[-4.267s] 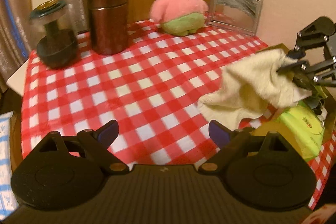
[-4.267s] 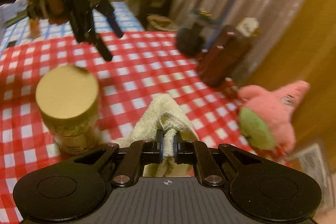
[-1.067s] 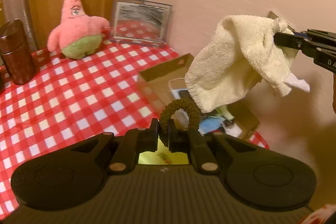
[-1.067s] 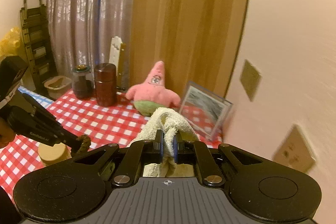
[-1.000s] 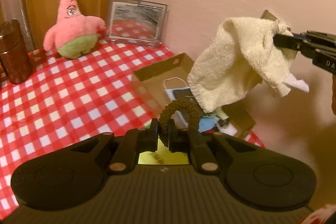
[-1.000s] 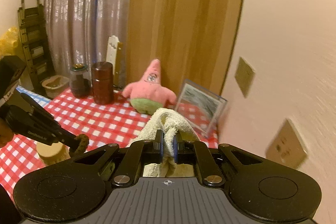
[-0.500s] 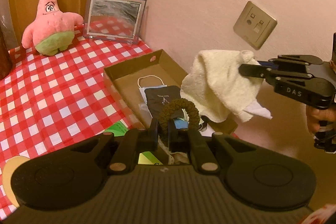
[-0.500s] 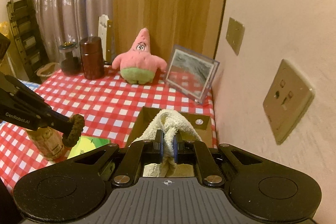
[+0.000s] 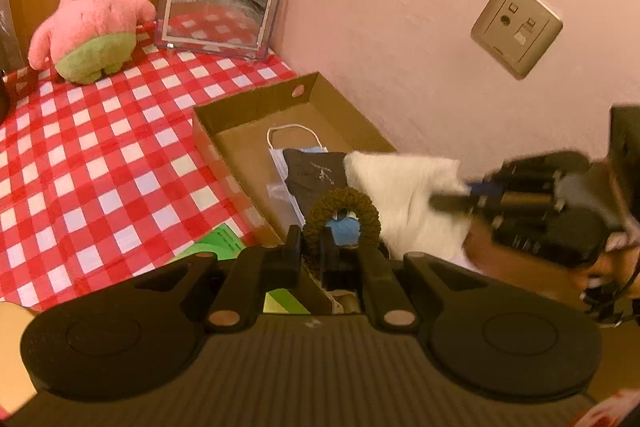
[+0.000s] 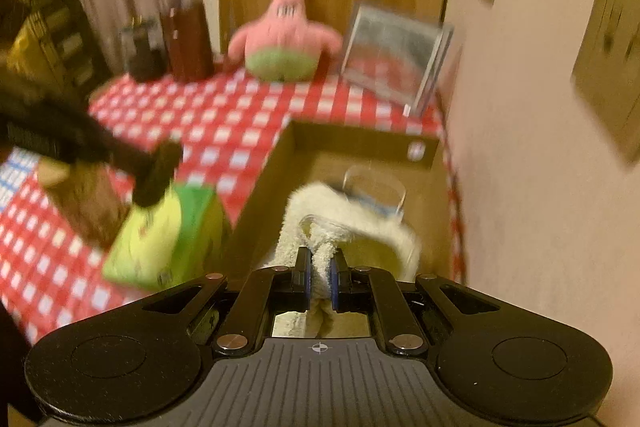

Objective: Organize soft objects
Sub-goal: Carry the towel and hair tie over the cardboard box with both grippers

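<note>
A pink wall (image 9: 400, 7) is bordering the red-checked tabletop (image 9: 80, 155), which is carrying a cardboard box (image 9: 248, 107). Over the box, the right tool (image 10: 320, 285) is clamping a cream towel (image 10: 348, 223), and the left tool (image 9: 310, 255) is pinching a brown scrunchie (image 9: 364, 211).

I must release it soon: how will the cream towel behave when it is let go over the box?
The cream towel, pinched in the right hand-held gripper, sags in folds, so it is probably floppy and light. It would likely slump into the cardboard box without rolling.
</note>
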The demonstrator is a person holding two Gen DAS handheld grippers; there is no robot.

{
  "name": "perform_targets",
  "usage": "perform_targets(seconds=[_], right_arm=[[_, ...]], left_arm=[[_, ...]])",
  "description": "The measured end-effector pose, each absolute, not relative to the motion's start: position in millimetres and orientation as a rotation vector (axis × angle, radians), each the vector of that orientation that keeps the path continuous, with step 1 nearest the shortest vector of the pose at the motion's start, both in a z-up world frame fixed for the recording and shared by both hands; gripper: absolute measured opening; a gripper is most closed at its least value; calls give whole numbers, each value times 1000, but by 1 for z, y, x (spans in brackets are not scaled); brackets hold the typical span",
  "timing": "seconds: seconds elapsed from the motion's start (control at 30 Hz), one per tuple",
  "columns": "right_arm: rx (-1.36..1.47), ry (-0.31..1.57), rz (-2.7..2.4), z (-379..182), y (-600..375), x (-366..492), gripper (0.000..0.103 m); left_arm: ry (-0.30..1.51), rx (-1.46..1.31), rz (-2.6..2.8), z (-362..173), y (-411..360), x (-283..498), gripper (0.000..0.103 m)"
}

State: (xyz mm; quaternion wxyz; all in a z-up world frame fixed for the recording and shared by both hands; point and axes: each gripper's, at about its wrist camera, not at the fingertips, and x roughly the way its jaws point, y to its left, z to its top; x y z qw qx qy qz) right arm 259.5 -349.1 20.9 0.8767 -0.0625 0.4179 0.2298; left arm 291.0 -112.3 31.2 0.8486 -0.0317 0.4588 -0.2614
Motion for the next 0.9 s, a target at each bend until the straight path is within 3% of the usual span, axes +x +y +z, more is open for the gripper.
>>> perform_targets(seconds=[0.53,0.9], right_arm=[[-197,1049,608,-62,-297,275,9],[-319,935,519,-76,-295,296,9]], left_arm=[[1023,-78,-560,3,-116,304,7],[1032,-88,-560,-5,-119,314,7]])
